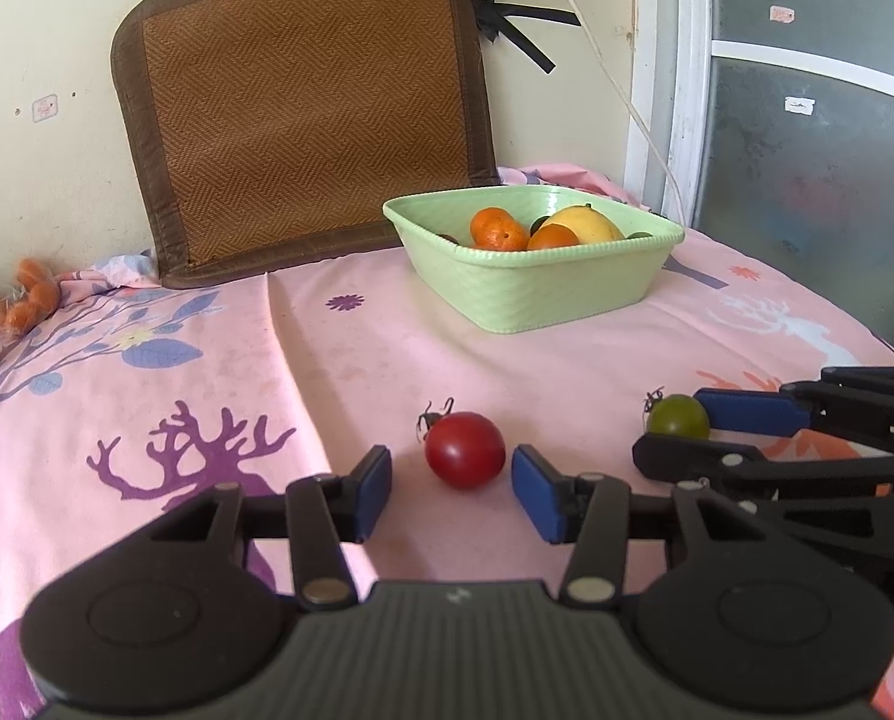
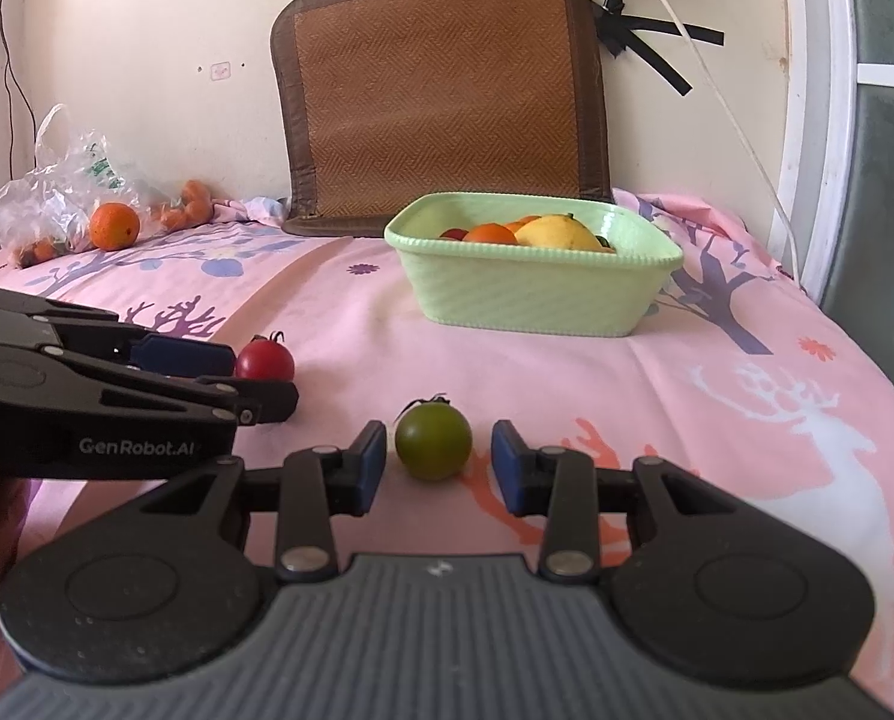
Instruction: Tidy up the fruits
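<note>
A red tomato (image 1: 465, 449) lies on the pink cloth, between the open blue pads of my left gripper (image 1: 452, 489), not touching either. It also shows in the right wrist view (image 2: 265, 359). A green tomato (image 2: 434, 441) lies between the open pads of my right gripper (image 2: 438, 468), near the left pad; it also shows in the left wrist view (image 1: 678, 417). A light green basket (image 1: 531, 285) farther back holds oranges (image 1: 497, 229) and a yellow fruit (image 1: 585, 223); the right wrist view shows the basket (image 2: 537, 294) too.
A brown woven mat (image 1: 309, 114) leans on the wall behind the basket. A plastic bag (image 2: 51, 192), an orange (image 2: 114, 226) and carrots (image 2: 186, 207) lie at the far left. A white cable (image 2: 723, 102) hangs by the door frame at right.
</note>
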A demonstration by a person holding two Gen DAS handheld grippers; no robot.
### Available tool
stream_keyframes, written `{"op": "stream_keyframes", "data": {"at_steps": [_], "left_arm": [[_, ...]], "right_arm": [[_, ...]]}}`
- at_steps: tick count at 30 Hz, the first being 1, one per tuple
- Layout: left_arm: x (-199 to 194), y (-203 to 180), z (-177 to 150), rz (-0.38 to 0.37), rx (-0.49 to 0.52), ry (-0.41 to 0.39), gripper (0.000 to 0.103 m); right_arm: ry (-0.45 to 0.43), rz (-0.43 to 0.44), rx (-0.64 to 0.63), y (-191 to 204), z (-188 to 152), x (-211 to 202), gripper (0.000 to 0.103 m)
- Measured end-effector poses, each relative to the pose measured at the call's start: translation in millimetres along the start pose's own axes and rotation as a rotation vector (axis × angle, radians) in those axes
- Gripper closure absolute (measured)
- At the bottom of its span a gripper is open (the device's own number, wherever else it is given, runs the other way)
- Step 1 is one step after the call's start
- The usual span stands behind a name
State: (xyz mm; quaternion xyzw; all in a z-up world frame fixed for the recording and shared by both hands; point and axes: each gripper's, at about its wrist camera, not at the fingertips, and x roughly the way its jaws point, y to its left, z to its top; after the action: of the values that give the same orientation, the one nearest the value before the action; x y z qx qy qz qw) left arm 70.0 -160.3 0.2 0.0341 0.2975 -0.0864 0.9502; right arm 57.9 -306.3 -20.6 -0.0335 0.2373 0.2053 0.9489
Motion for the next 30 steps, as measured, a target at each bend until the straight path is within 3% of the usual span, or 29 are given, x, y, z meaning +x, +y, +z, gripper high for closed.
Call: {"op": "stream_keyframes", "data": {"at_steps": [14,23,30], "left_arm": [[-0.1,0.6,0.0,0.006,-0.002,0.003,0.055],[0.8,1.1,0.1,0.012,-0.003,0.01,0.051],[1.2,2.4,0.6,-0.005,-0.007,0.011,0.046]], "right_arm": [[-0.006,0.007,-0.014,2.0,-0.5,-0.6,0.06],[0.022,0.151,-0.04,-14.1,1.2,-1.0,0.05],[0.044,0.3,0.03,-32.2,0.5,-1.1,0.044]]}}
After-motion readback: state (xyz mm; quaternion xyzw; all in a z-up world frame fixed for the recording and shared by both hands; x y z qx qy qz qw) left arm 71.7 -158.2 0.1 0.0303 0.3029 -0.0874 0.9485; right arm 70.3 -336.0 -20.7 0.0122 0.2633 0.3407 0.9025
